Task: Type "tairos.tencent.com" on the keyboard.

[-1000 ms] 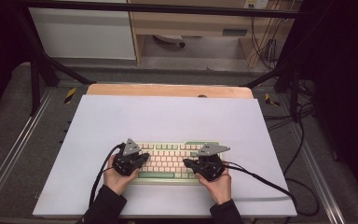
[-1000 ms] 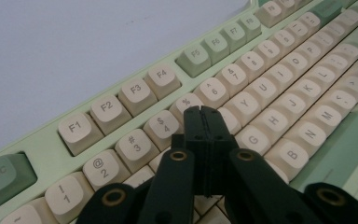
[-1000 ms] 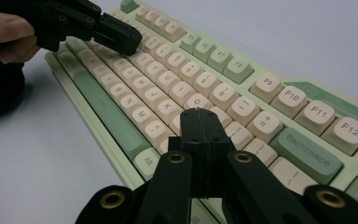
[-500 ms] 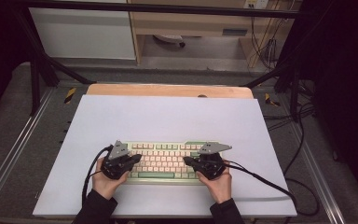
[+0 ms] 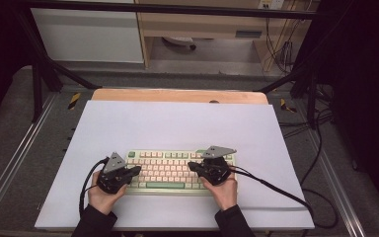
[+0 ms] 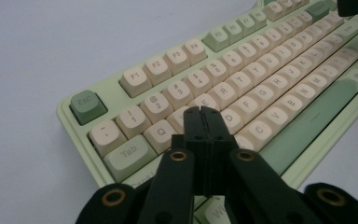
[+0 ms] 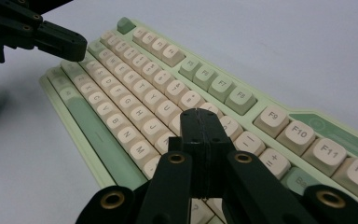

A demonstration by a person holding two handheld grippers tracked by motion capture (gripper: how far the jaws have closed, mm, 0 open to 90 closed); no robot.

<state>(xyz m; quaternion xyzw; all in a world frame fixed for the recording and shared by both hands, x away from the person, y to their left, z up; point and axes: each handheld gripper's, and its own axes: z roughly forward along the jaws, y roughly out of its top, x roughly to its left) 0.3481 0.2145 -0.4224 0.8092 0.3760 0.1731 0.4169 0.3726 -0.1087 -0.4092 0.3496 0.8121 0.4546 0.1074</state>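
A pale green keyboard (image 5: 170, 160) with cream keys lies on the white mat, near its front edge. My left gripper (image 5: 138, 170) is over the keyboard's left end, jaws shut with nothing between them; in its own view the left gripper (image 6: 201, 111) has its tips just above the keyboard (image 6: 270, 74), around the W and E keys. My right gripper (image 5: 191, 166) hovers over the right half, also shut and empty. In the right gripper view the right gripper (image 7: 200, 113) has its tips above the keyboard (image 7: 135, 88) in the right letter rows, and the left gripper (image 7: 74, 45) shows at the upper left.
The white mat (image 5: 177, 123) covers a wooden table top (image 5: 177, 95) that stands inside a metal frame (image 5: 10, 163). A black cable (image 5: 276, 190) trails right from the right gripper across the mat. More cables hang at the far right (image 5: 321, 128).
My left hand and gripper have slid left along the keyboard, from the middle keys toward its left end. The right gripper has stayed in place. Both pairs of jaws remain shut.
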